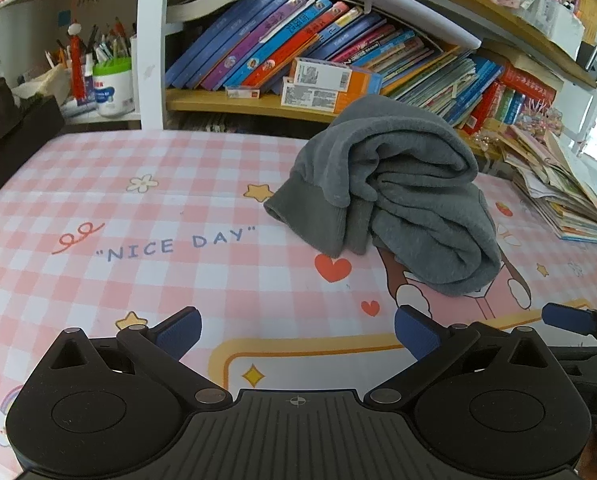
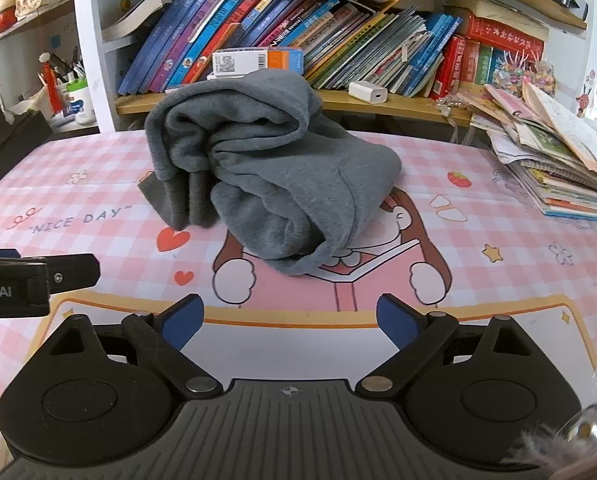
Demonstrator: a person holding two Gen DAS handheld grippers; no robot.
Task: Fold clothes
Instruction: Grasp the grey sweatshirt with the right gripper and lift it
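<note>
- A pot of pens (image 1: 112, 80) is seen on the far left, past the back edge of the desk.
- The desk (image 1: 138, 216) is covered by a pink checked mat with "NICE DAY" printed on its left part.
- The left gripper (image 1: 297, 330) is held low over the front edge of the desk. Its two blue pads are spread wide apart and nothing is held between them.
- A row of leaning books (image 2: 258, 32) is kept on the shelf behind the back edge.
- The grey sweatshirt (image 2: 266, 176) is found in the middle of the desk, nearer the back edge than the front. It is bunched up in a soft lump and is not folded flat.
- Its long side is laid slanting, from the back left down to the front right. The ribbed hem (image 1: 298, 208) is pointed to the left, and a rounded fold is pointed at the front edge.
- The sweatshirt is not touched by either gripper; both are well apart from it.
- The right gripper (image 2: 290, 316) is held over the front edge too, just beside the left one. Its pads are also spread wide, with nothing gripped.
- A messy pile of paper books (image 2: 554, 160) is stacked at the back right corner.
</note>
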